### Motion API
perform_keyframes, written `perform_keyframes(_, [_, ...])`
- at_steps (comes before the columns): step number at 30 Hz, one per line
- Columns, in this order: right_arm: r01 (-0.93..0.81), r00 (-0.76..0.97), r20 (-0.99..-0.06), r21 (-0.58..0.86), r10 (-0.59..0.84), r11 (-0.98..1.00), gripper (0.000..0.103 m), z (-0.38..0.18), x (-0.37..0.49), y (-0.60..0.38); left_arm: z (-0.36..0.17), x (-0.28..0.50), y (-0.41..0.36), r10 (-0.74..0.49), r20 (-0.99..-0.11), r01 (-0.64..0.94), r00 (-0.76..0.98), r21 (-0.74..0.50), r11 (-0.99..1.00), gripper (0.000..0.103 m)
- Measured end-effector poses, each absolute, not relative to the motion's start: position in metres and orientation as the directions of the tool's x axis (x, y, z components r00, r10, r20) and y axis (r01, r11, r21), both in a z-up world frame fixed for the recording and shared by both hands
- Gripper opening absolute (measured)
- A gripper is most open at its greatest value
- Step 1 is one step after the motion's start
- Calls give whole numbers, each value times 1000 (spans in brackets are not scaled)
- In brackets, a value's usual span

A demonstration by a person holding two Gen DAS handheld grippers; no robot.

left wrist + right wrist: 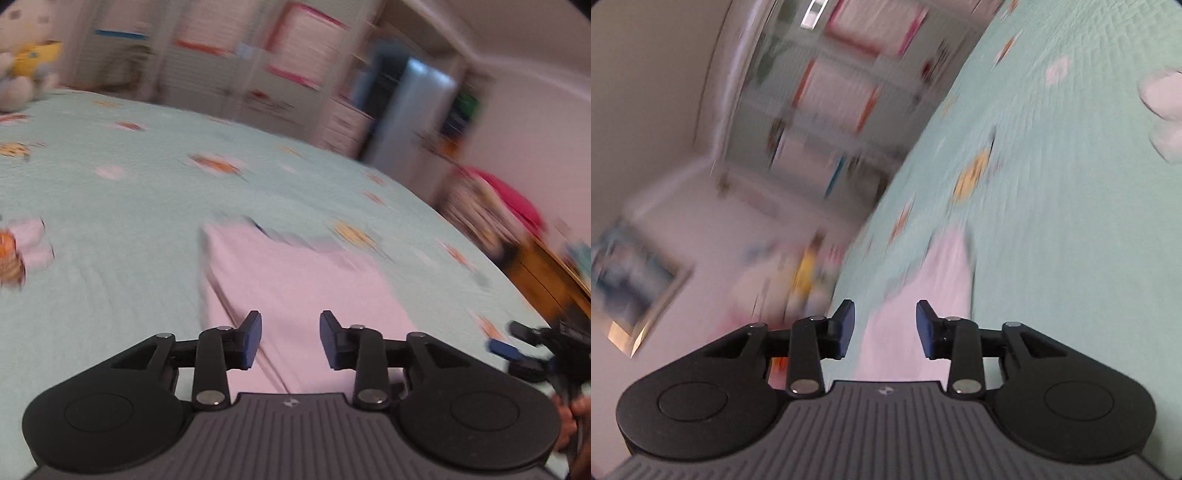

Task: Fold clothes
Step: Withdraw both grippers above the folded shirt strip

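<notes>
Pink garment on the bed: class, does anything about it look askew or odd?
Nothing stands out. The pink garment lies flat on the green bedspread, with both hand-held grippers open above it. Motion blur hides finer detail.

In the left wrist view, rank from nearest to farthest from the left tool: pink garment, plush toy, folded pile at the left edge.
1. Pink garment, directly beneath the left tool.
2. Folded pile, left edge, mid-bed.
3. Plush toy, far left corner.
</notes>
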State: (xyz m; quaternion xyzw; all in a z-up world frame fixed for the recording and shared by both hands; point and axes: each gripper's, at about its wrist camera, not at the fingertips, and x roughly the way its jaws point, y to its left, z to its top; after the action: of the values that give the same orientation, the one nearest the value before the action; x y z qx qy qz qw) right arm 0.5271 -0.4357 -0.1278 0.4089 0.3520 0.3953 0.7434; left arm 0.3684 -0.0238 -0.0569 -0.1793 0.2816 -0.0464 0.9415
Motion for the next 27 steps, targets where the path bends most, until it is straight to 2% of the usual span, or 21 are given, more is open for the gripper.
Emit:
perform_keyframes(3, [-299,285,-257,892,924,340,39,-127,441,-446,-68,325,-53,-221,-549,24,806,-344,939,39])
perform_keyframes(8, [-274,170,-271,911,947,310,41,-134,322,-438,-89,258,-100,-249,-600,70,760,-306,950,41])
perform_keyframes(10, [-231,154,-240,934,958,271,42,-139,291,-441,-98,231,-118,-258,-620,89,741,-291,953,53])
perform_keyframes(11, [-210,147,-226,944,963,254,42,-142,277,-443,-102,218,-128,-263,-630,98,731,-284,954,56])
perform_keyframes(13, [-214,129,-281,928,951,304,42,-152,259,-438,-111,191,-146,-271,-650,118,710,-270,956,59])
perform_keyframes(14, [-222,120,-320,914,940,339,34,-158,252,-434,-115,178,-156,-275,-659,128,700,-263,956,59])
perform_keyframes(15, [-249,133,-364,888,922,387,11,-160,245,-432,-119,165,-165,-278,-669,138,689,-256,957,60])
perform_keyframes(16, [-258,149,-394,870,907,420,0,-158,242,-432,-120,160,-172,-266,-677,138,686,-238,961,60])
perform_keyframes(17, [-245,156,-409,866,899,436,0,-157,242,-433,-117,160,-174,-252,-681,129,687,-228,965,60])
perform_keyframes(18, [-233,166,-411,867,896,441,6,-155,241,-434,-113,161,-176,-244,-684,116,687,-228,967,59])
perform_keyframes(19, [-232,182,-406,868,896,440,21,-151,238,-436,-108,159,-177,-247,-680,108,690,-241,965,57])
perform_keyframes(21, [-261,193,-384,867,903,424,35,-140,223,-438,-96,151,-176,-266,-655,104,707,-276,956,58])
perform_keyframes(25, [-269,161,-381,870,910,412,36,-139,198,-439,-99,132,-191,-273,-661,120,699,-268,956,62])
perform_keyframes(26, [-269,170,-393,864,904,427,34,-139,195,-438,-109,133,-196,-266,-692,111,671,-261,959,62])
perform_keyframes(27, [-269,179,-405,857,897,441,25,-139,193,-438,-119,134,-200,-254,-710,102,657,-250,963,62])
